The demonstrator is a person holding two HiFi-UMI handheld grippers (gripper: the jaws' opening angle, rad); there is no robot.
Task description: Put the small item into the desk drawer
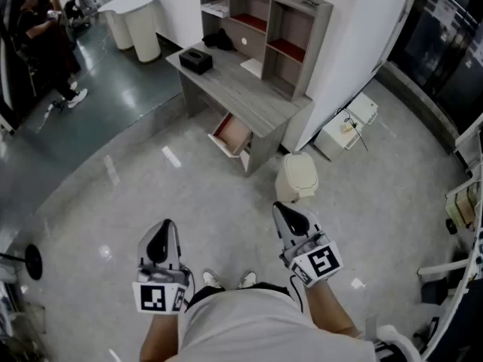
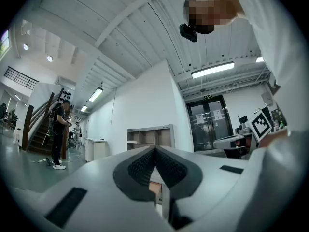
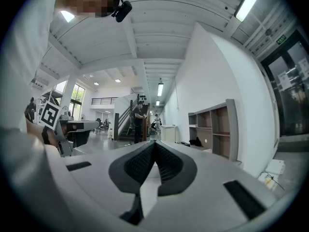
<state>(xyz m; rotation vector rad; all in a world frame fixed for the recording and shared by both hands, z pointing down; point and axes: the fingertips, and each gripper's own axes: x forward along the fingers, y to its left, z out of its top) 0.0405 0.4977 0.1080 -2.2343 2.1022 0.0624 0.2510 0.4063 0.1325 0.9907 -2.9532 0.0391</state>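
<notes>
Left gripper (image 1: 163,231): jaws clenched, empty. Right gripper (image 1: 287,213): jaws clenched, empty. Grey wood-grain desk (image 1: 240,90): reddish-lined drawer (image 1: 232,136) open beneath the worktop's front edge.

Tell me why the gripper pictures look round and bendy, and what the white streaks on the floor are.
Left gripper view and right gripper view: a wide lens curves the white ribbed ceiling and darkens the corners. Head view: light glares off the glossy grey floor.

Head view high, gripper views level.
The head camera looks steeply down at the distant tabletop (image 1: 241,89); both gripper views face its shelf unit (image 2: 149,137) from afar.
</notes>
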